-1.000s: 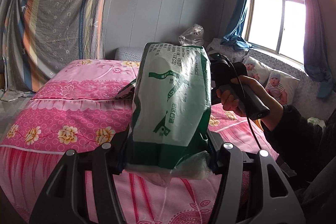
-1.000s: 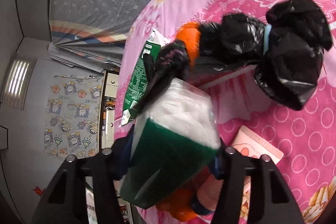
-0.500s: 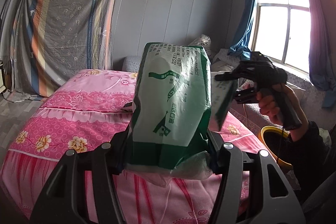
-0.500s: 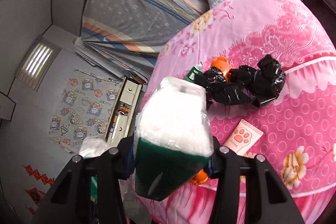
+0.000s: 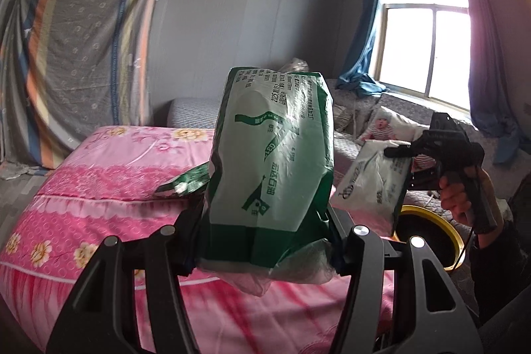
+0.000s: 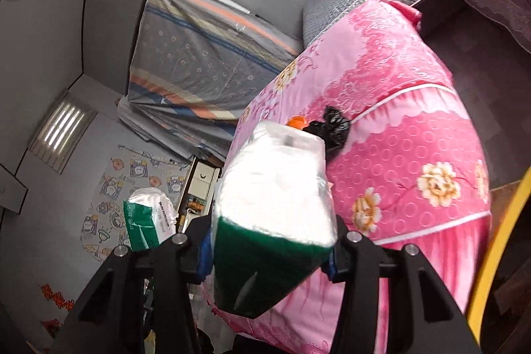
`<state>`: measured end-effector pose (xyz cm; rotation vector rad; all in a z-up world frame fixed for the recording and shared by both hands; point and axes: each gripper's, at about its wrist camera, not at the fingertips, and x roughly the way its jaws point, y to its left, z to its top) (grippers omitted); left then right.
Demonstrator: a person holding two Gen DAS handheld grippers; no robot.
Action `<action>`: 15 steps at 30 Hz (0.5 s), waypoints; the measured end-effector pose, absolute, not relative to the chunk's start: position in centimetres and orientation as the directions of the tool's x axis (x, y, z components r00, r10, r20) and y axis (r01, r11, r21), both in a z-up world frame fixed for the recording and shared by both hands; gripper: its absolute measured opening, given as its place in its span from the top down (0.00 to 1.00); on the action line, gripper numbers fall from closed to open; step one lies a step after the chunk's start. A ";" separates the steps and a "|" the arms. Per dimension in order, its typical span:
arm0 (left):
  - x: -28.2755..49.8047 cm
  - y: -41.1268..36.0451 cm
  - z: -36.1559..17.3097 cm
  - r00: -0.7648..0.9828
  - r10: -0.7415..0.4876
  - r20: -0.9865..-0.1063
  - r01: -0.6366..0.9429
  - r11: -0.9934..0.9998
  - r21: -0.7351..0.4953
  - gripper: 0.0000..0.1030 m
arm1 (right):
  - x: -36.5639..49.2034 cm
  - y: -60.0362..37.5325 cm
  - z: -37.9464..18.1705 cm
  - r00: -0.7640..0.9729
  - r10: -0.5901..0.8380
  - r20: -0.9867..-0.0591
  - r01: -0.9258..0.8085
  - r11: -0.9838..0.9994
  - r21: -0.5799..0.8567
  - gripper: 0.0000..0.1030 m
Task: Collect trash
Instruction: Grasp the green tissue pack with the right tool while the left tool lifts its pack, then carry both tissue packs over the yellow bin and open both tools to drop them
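Both grippers carry tissue packs beside the bed.
My left gripper (image 5: 265,257) fingers clamp one pack (image 5: 272,161); my right gripper (image 6: 268,254) fingers clamp another pack (image 6: 275,204) above the bin (image 5: 454,238) rim, off the bed (image 5: 99,188) edge.

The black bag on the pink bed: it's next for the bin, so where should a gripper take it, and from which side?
Grip the black bag on its upstanding crumpled bunch, coming from above, away from the orange cap; it looks soft and lumpy, lying on the bedspread.

place: home bedroom | evidence: pink floral bed (image 5: 109,188), curtained window (image 5: 428,52), baby-print pillow (image 5: 388,128)
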<state>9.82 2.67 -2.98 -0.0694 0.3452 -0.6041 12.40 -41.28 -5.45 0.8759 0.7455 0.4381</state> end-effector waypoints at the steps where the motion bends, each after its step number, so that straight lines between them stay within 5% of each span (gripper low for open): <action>1: 9.9 2.0 -2.9 0.759 -0.579 -0.297 0.558 0.814 -0.160 0.47 | 11.4 -42.5 -5.7 0.692 0.598 -0.404 -0.028 0.582 0.813 0.55; 15: 12.4 -10.2 -2.7 0.518 -0.783 -0.345 0.793 0.591 -0.150 0.47 | -1.8 -55.9 -8.1 0.865 0.206 -0.458 0.265 0.588 0.764 0.56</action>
